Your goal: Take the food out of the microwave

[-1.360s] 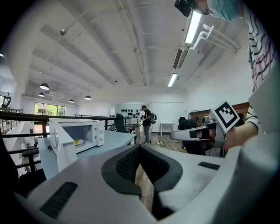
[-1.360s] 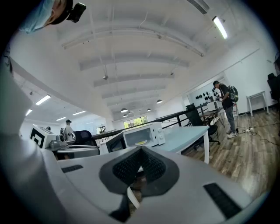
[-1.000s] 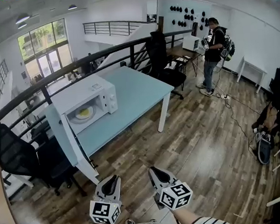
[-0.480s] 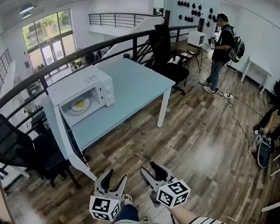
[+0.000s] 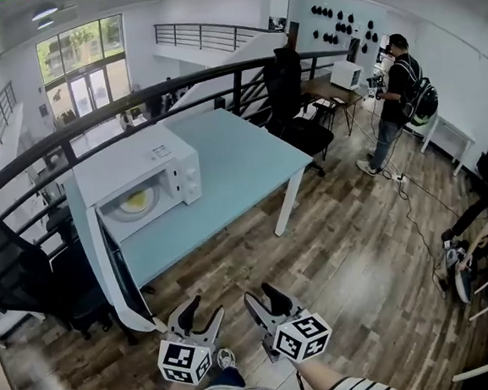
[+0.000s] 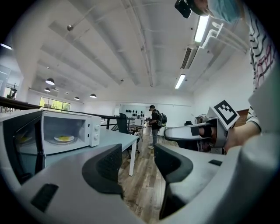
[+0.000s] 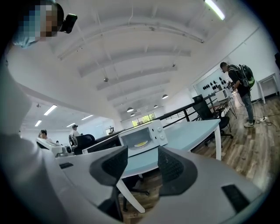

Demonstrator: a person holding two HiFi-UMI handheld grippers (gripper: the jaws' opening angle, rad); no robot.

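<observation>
A white microwave [image 5: 144, 165] stands on the left end of a light blue table [image 5: 241, 160]. Its door [image 5: 105, 261] hangs wide open toward me. Inside lies a plate of yellow food [image 5: 137, 202], also seen in the left gripper view as the plate [image 6: 64, 138] and in the right gripper view as the plate [image 7: 141, 144]. My left gripper [image 5: 205, 310] and right gripper [image 5: 261, 294] are side by side low in the head view, well short of the table. The jaws of both have just opened, and nothing is between them.
Black office chairs [image 5: 22, 277] stand left of the table and another chair [image 5: 290, 92] behind it. A dark railing [image 5: 134, 106] runs along the far side. A person [image 5: 400, 91] stands at the far right near a desk. Bags and cables lie on the wood floor at the right.
Both grippers went from shut to open. The table and microwave have come nearer in view, and the open door now reaches close to the left gripper.
</observation>
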